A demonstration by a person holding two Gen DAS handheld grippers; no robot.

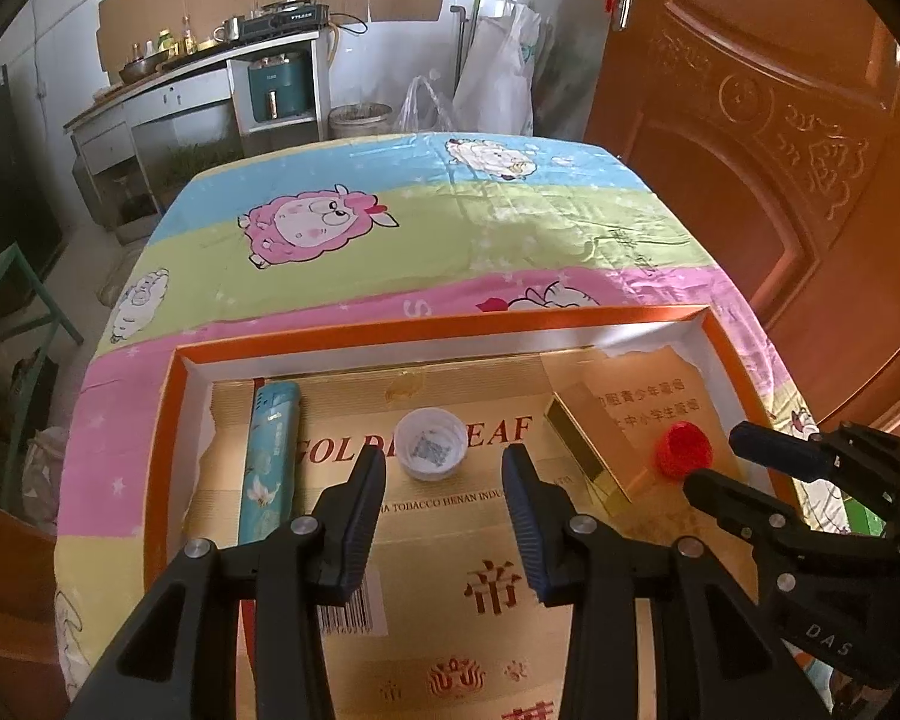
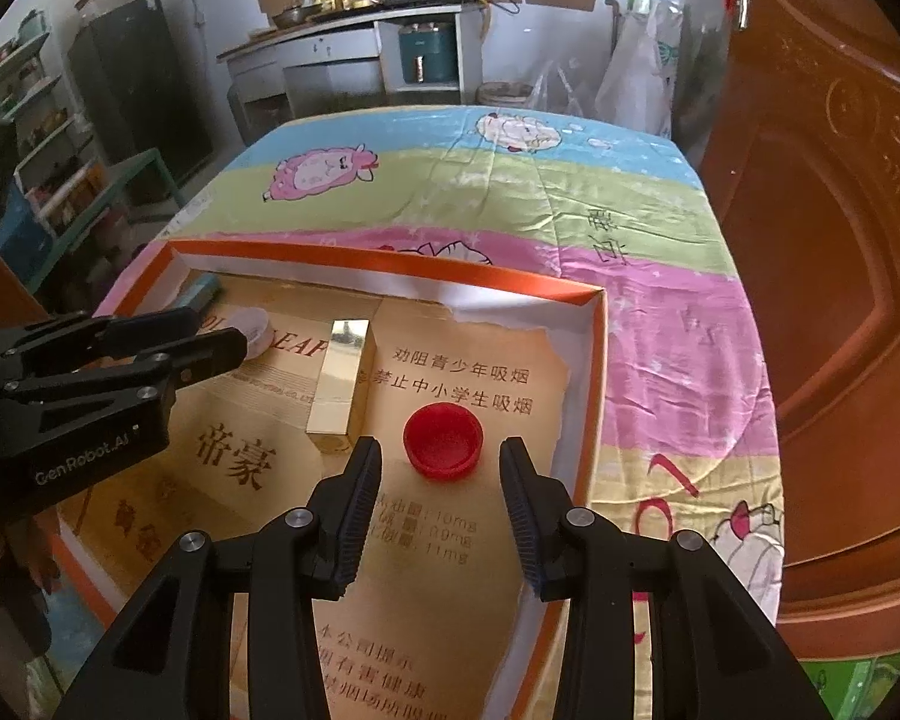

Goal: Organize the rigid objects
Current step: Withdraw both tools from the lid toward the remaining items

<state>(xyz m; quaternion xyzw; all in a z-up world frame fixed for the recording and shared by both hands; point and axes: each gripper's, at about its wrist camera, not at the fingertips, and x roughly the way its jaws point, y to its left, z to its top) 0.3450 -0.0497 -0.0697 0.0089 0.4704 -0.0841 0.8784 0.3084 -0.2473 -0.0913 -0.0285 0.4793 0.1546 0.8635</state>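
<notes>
An orange-rimmed shallow box (image 1: 438, 324) (image 2: 390, 267) lined with gold card lies on the table. In it lie a teal lighter (image 1: 270, 456), a white bottle cap (image 1: 431, 443) (image 2: 252, 327), a gold box (image 1: 594, 450) (image 2: 341, 381) and a red cap (image 1: 684, 449) (image 2: 443, 439). My left gripper (image 1: 444, 462) is open and empty, just short of the white cap; it also shows in the right wrist view (image 2: 210, 336). My right gripper (image 2: 441, 468) is open and empty, its fingers on either side of the red cap; it also shows in the left wrist view (image 1: 720, 462).
The table wears a striped cartoon-sheep cloth (image 1: 450, 228) (image 2: 510, 204). A brown wooden door (image 1: 780, 150) (image 2: 840, 240) stands close on the right. A kitchen counter (image 1: 210, 78), bags and a bucket stand behind the table. Shelves (image 2: 48, 150) are at the left.
</notes>
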